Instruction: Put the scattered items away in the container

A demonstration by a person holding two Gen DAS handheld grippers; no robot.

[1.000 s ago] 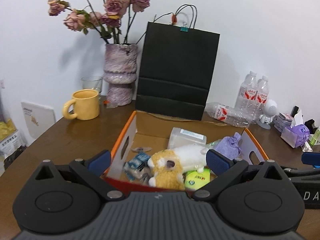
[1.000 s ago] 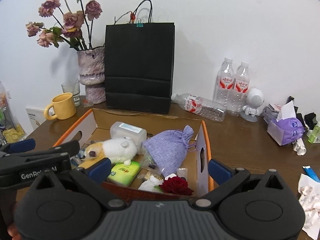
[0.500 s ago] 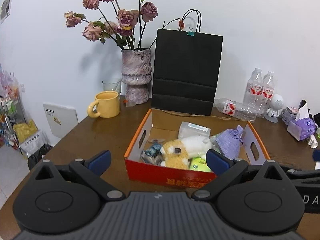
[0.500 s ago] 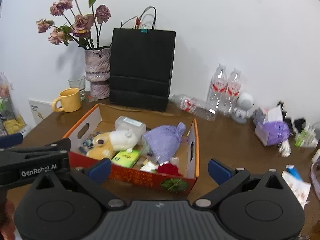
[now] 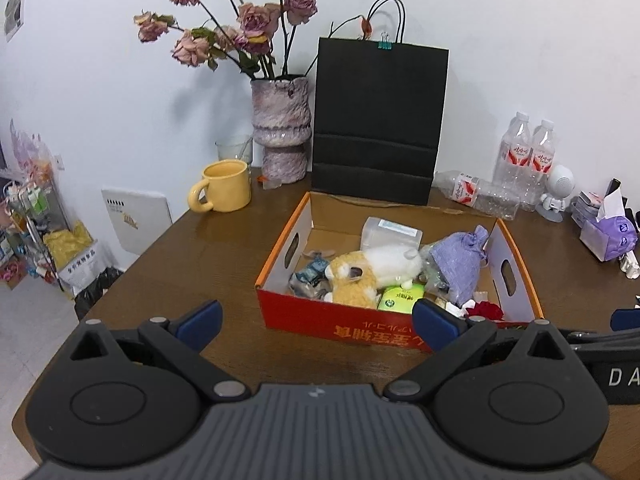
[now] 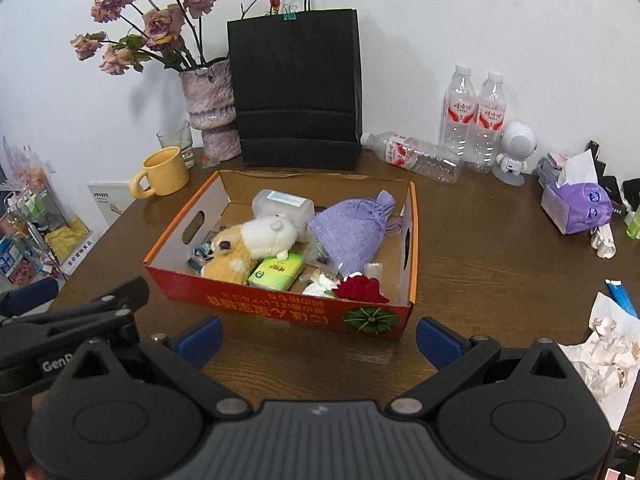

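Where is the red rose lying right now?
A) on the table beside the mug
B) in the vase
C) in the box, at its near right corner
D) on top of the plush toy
C: the red rose lies inside the box at its near right corner, below the purple pouch and apart from the plush toy.

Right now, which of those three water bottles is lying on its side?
The bottle lying down is the one nearest the black paper bag, its cap pointing toward the bag. The other two bottles stand upright side by side behind it, against the wall.
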